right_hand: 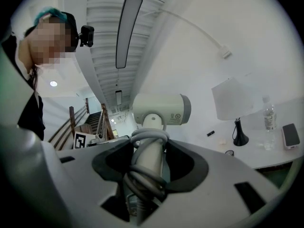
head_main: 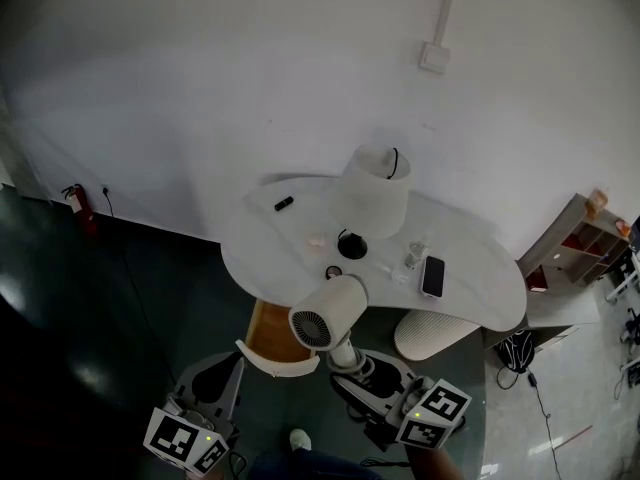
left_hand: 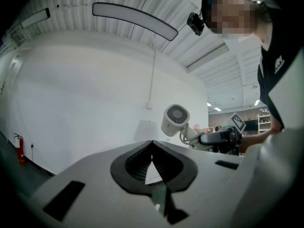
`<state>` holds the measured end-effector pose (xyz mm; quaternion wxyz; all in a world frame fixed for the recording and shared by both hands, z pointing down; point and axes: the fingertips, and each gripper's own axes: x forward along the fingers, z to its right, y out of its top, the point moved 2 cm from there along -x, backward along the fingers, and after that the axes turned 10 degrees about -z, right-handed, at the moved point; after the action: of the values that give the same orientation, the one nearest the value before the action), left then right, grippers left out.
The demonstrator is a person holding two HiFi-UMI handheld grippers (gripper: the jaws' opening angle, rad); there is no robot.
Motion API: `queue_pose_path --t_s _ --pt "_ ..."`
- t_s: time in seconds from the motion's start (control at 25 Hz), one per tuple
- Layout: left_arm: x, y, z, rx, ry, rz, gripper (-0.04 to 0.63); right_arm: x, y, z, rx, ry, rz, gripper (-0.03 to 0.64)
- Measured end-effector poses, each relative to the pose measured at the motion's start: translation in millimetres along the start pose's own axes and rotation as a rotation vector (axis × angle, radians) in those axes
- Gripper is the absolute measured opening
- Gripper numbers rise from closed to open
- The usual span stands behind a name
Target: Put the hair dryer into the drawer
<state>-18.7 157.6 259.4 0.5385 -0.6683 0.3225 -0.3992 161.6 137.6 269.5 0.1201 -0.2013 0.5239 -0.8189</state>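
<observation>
Right claw (right_hand: 148,167) pinches the hair dryer (head_main: 328,313) by its handle over the open drawer (head_main: 268,340), not yet lowered in; left claw (left_hand: 152,167) is pressed together, empty.

Left hand-held gripper (left_hand: 152,145), jaws together and empty, hair dryer (left_hand: 175,119) beyond

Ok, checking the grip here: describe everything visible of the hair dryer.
The hair dryer is off-white, smooth plastic by its look, with a short barrel, round grilled back and straight handle wound with its grey cord. The right gripper clamps the handle, holding it upright in the air, touching nothing else.
</observation>
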Motion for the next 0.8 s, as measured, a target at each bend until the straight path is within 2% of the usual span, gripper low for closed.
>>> queue_pose_path --t_s 0.36,0.64,0.8 --pt "16 -5 -30 -0.027 -0.006 -0.031 0.015 31 0 14 0.021 0.006 -0.04 0.229" --pt "44 2 -64 -0.047 -0.099 -0.069 0.015 62 10 27 0.03 -0.05 -0.049 0.229" --pt "64 11 -90 -0.019 -0.131 -0.068 0.015 78 23 36 0.031 -0.076 -0.033 0.229"
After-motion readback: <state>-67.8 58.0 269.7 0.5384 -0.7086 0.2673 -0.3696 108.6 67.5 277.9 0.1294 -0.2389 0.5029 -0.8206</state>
